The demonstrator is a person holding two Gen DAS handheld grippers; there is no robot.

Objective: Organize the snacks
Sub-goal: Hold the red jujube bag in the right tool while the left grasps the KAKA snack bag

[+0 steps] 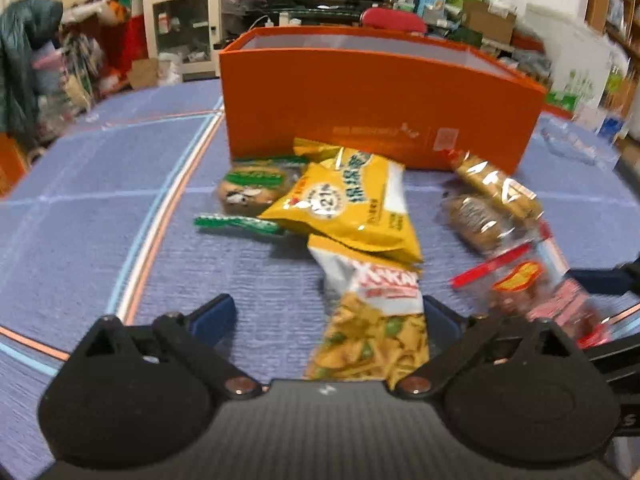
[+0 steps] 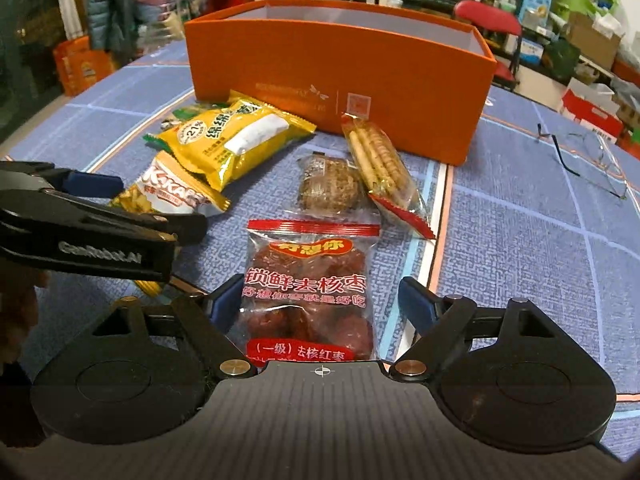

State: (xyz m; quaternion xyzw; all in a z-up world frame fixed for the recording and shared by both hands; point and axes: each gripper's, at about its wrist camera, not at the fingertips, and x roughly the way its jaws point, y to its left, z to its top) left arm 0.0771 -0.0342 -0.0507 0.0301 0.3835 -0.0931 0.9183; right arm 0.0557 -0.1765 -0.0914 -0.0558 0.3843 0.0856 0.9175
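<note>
An open orange box stands on the blue cloth behind a pile of snacks. My left gripper is open around the white-and-yellow KAKA chips packet. Behind it lie a yellow packet and a green-wrapped cake. My right gripper is open around the red date packet. A round brown cake and a biscuit-stick packet lie beyond it.
Eyeglasses lie on the cloth to the right of the box. A red chair and cluttered shelves stand behind the table. The left gripper body shows at the left of the right wrist view.
</note>
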